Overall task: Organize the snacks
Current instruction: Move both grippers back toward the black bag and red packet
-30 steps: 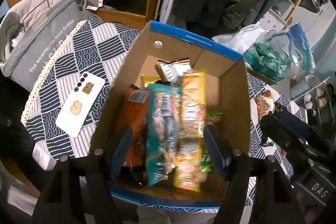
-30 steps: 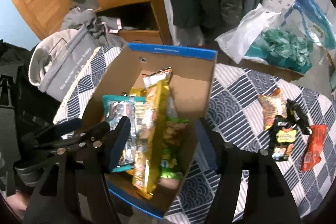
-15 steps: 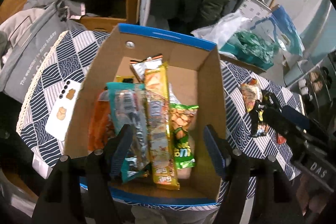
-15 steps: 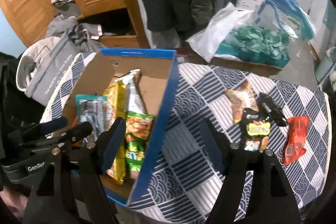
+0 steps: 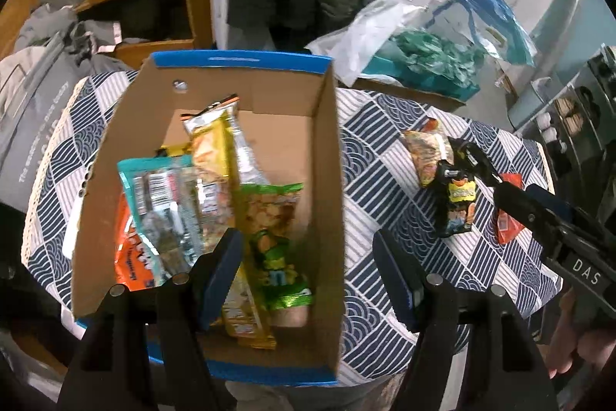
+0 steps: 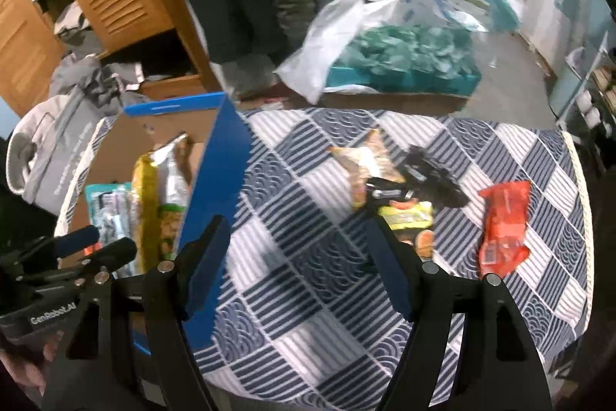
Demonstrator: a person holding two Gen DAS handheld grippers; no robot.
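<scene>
On the tabletop (image 6: 308,257), left side: cardboard box (image 5: 323,156) with blue rim, packed with snack packets (image 5: 215,187) standing on edge: orange, teal, yellow, silver, green. Right of the box, well apart from it, loose packets on the patterned cloth: a multicolour packet (image 6: 365,160), a black-and-yellow packet (image 6: 404,210) touching it, a red packet (image 6: 504,222) furthest right. Left hand-held gripper (image 5: 308,276) hangs over the box's right wall, fingers apart, nothing between them. Right hand-held gripper (image 6: 296,268) is over bare cloth between the box and the loose packets, fingers apart, empty.
</scene>
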